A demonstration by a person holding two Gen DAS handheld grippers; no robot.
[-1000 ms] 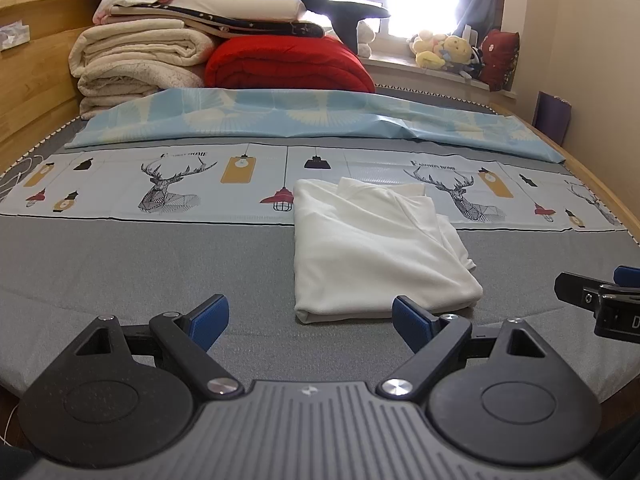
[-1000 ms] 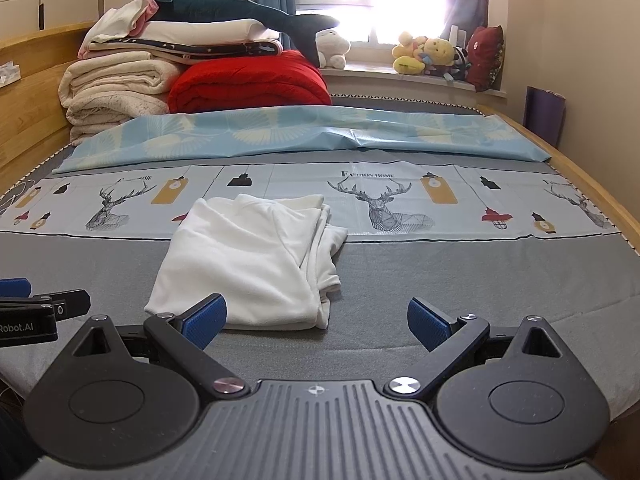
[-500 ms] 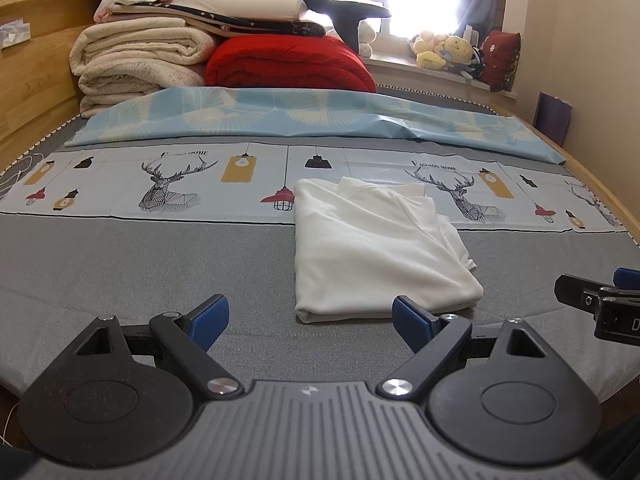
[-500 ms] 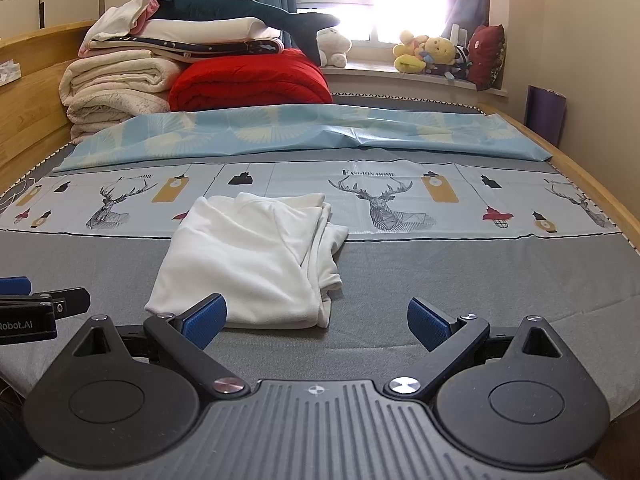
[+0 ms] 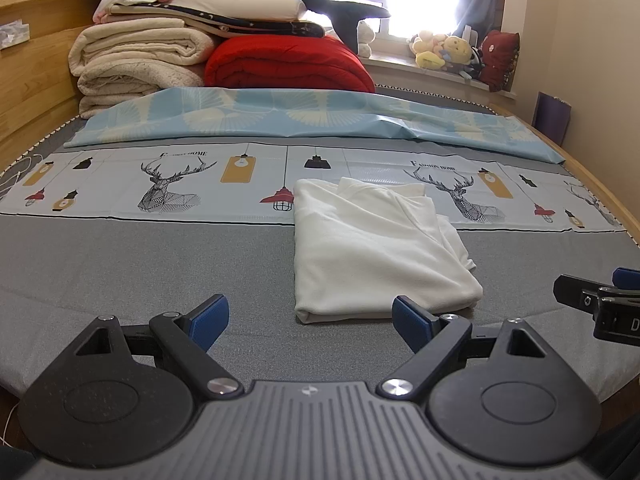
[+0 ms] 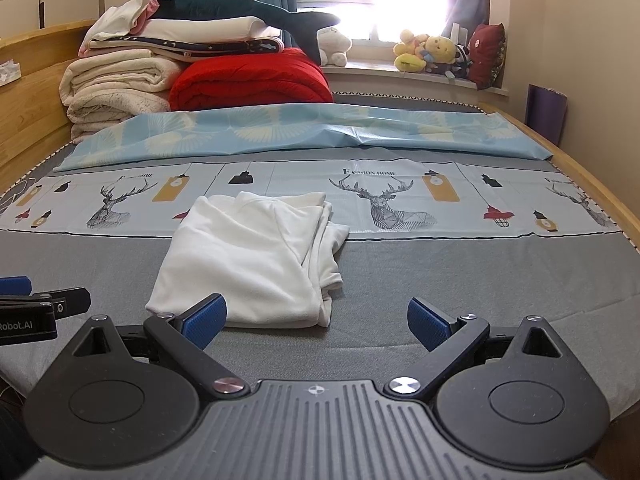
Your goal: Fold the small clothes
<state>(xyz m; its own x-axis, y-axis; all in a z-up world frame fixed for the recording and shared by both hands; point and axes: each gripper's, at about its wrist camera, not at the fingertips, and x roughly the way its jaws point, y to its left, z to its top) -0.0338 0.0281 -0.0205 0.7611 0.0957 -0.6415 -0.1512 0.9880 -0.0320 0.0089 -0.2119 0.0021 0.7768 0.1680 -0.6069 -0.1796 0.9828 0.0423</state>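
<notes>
I'm at a big bed w/ a grey cover [image 5: 120, 264]. Across it lies a long pale cloth w/ deer and lamp pics [image 5: 176, 184], and behind that a light blue sheet [image 5: 280, 116]. At the far end, by the wood headboard, there's a pile of cream blankets [image 5: 136, 64] next to a fat red quilt [image 5: 288, 64], w/ more folded stuff and a dark plush shark [image 6: 248, 8] on top. Soft toys [image 6: 428, 52] sit on the window sill.

The white top [image 5: 372, 244] is folded in a neat block near the front edge of the bed, half on the grey, its far end on the deer cloth. Nothing touches it.

My left tongs [image 5: 310, 320] are spread wide, holding nothing, low over the grey just in front of the top's near edge. My right tongs [image 6: 316, 320] are spread wide too, empty, w/ the left blue pad [image 6: 204, 318] in front of the top's near edge.
</notes>
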